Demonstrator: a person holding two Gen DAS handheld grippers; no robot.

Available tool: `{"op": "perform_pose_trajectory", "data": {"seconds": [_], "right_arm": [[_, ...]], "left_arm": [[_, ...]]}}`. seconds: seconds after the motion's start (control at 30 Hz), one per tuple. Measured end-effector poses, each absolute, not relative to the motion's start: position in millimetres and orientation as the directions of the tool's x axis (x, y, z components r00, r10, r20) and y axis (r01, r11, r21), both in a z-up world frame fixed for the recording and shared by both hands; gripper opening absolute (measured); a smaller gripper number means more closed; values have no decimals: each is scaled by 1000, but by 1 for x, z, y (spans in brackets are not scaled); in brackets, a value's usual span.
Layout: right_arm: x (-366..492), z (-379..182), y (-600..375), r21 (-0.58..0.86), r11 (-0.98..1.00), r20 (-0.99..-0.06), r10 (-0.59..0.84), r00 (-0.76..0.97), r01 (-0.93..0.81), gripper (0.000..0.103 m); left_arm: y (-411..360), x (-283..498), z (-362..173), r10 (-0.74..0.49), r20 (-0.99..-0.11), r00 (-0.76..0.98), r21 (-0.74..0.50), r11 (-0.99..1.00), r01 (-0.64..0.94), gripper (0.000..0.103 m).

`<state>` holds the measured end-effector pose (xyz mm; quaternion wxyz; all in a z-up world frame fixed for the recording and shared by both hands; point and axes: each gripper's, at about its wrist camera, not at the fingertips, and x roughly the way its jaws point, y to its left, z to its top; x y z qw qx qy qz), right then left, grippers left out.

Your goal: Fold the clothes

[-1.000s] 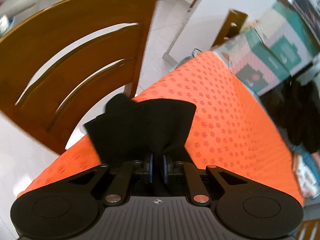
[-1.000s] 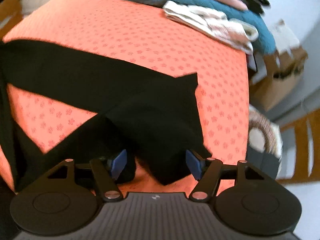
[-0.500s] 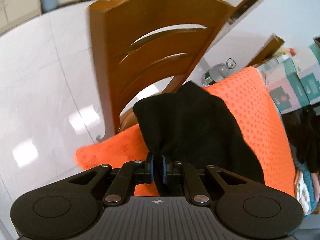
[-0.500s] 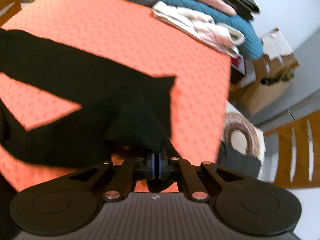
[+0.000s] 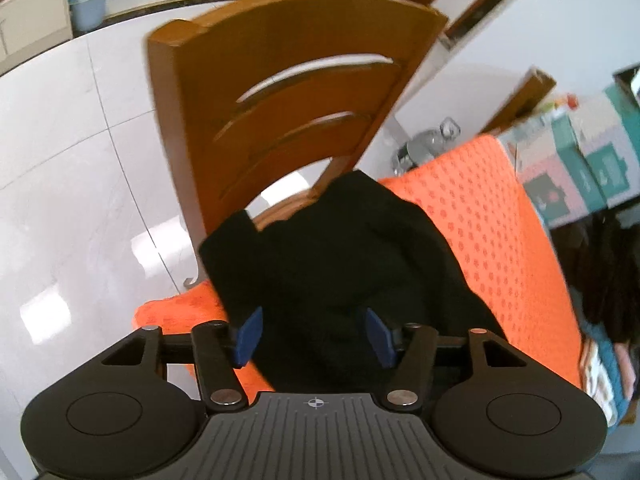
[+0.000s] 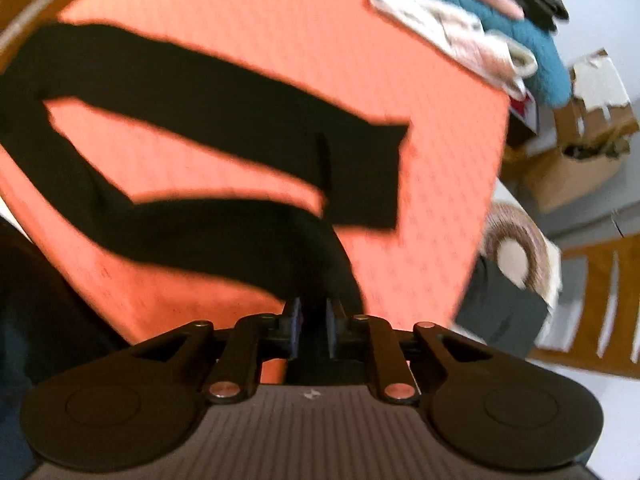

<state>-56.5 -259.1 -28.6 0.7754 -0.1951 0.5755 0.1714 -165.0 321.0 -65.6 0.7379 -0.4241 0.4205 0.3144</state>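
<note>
The black trousers [image 6: 224, 128] lie on the desk [image 6: 280, 28], its orange cloth dotted with a small woven print, both long limp legs spread flat from the near edge toward the right edge, likely so they can be laid one over the other. The left claw [image 5: 314, 334] has just been opening and stands released over the bunched waist end [image 5: 340, 248] at the desk's corner by the slatted wooden chair [image 5: 288, 80]. The right claw [image 6: 312, 326], its jaws parting slightly, still looks clenched on a leg end.
</note>
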Motion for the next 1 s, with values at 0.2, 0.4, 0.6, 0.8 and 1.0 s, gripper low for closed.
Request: {"op": "perform_pose_trajectory", "data": {"seconds": [0.2, 0.4, 0.6, 0.8, 1.0], "right_arm": [[-55, -37, -222, -58, 783, -941, 164, 295, -620, 32], [-70, -58, -173, -39, 621, -944, 234, 232, -783, 36], [-82, -70, -147, 40, 522, -942, 304, 142, -852, 36], [-87, -85, -132, 45, 495, -943, 309, 127, -868, 36], [-83, -92, -135, 74, 537, -942, 314, 118, -841, 19]], "left_arm": [[317, -147, -82, 100, -916, 388, -310, 435, -845, 63], [313, -140, -92, 110, -917, 384, -311, 408, -858, 65], [311, -139, -99, 141, -915, 379, -304, 379, -874, 63], [308, -146, -104, 169, -915, 366, -279, 389, -878, 10], [308, -160, -99, 183, -913, 363, -269, 397, -877, 4]]}}
